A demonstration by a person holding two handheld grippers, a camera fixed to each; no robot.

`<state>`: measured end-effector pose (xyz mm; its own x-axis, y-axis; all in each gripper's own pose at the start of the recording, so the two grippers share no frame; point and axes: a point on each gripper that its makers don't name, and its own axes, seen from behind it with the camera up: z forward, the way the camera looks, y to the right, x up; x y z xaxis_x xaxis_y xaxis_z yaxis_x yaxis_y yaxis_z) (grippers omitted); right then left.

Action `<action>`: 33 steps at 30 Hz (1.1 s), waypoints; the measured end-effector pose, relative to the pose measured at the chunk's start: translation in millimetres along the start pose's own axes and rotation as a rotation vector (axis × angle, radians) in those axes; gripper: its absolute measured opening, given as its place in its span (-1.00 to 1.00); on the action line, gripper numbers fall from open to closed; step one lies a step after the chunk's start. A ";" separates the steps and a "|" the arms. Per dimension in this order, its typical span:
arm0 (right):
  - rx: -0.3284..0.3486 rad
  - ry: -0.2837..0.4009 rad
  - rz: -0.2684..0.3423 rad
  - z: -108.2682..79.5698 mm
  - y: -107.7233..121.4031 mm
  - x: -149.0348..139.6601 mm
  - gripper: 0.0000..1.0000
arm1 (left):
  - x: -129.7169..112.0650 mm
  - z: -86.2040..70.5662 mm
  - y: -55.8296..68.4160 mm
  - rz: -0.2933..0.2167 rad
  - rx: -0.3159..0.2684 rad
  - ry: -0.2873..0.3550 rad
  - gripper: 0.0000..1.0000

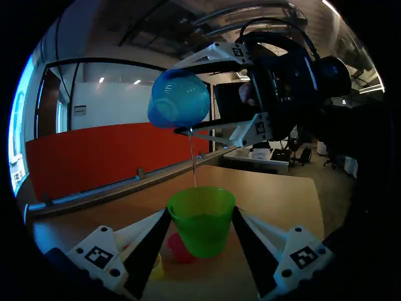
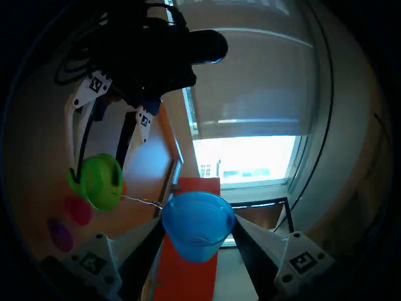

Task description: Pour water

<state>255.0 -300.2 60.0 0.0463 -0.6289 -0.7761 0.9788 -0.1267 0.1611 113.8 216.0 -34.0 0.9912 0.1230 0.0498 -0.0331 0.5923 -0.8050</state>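
A green cup point(image 1: 201, 220) stands upright between the fingers of my left gripper point(image 1: 200, 236), which is shut on it above the wooden table point(image 1: 280, 200). Over it hangs a blue cup point(image 1: 179, 98), tipped on its side and held by my right gripper point(image 1: 188, 95). A thin stream of water point(image 1: 193, 160) falls from the blue cup's rim into the green one. In the right gripper view the blue cup point(image 2: 198, 232) sits between my right gripper's point(image 2: 198, 241) fingers, and the water thread point(image 2: 138, 199) runs to the green cup point(image 2: 97, 181) held by the left gripper point(image 2: 97, 170).
A red cup point(image 1: 178, 248) and a yellow cup point(image 1: 156, 268) lie on the table below the green cup. Red point(image 2: 77, 209) and purple point(image 2: 60, 234) cups rest on the wood. An orange wall panel point(image 1: 100, 155) and a rail run along the table's far edge. Office chairs point(image 1: 301, 153) stand behind.
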 end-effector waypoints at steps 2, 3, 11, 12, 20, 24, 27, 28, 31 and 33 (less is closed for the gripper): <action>0.001 0.000 -0.003 0.6 -0.6 0.0 0.81 | -0.2 0.0 0.6 0.001 -0.001 -0.001 0.72; 0.002 0.000 -0.004 0.9 -0.8 0.0 0.81 | -0.2 0.0 0.8 0.001 -0.001 -0.001 0.72; 0.003 0.001 -0.026 2.5 -0.5 0.9 0.81 | -1.8 0.1 0.6 -0.001 0.000 -0.001 0.72; 0.003 0.001 -0.028 2.6 -0.6 1.0 0.81 | -1.8 0.0 0.6 -0.001 0.000 -0.002 0.72; -0.002 0.001 -0.041 3.0 1.4 1.4 0.82 | -0.1 -0.3 0.1 -0.003 0.002 0.001 0.72; -0.005 0.000 -0.053 3.5 1.9 1.0 0.82 | 0.1 -0.6 -0.7 -0.001 0.004 0.001 0.72; -0.004 -0.001 -0.059 3.6 2.1 1.2 0.82 | -0.2 -0.9 -0.7 -0.002 0.004 0.003 0.72; -0.005 -0.001 -0.062 3.7 2.5 1.2 0.82 | -0.3 -1.0 -0.6 -0.003 0.004 0.003 0.72; -0.007 -0.002 -0.068 3.8 4.0 1.3 0.82 | -0.2 -1.3 -0.4 -0.003 0.004 0.003 0.72; -0.008 -0.002 -0.073 3.7 5.1 1.3 0.82 | 0.1 -1.4 -0.4 -0.002 0.005 0.003 0.72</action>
<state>259.3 -304.4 62.1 -0.0253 -0.6199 -0.7842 0.9811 -0.1659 0.0995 114.2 214.6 -34.5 0.9917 0.1192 0.0491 -0.0320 0.5963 -0.8021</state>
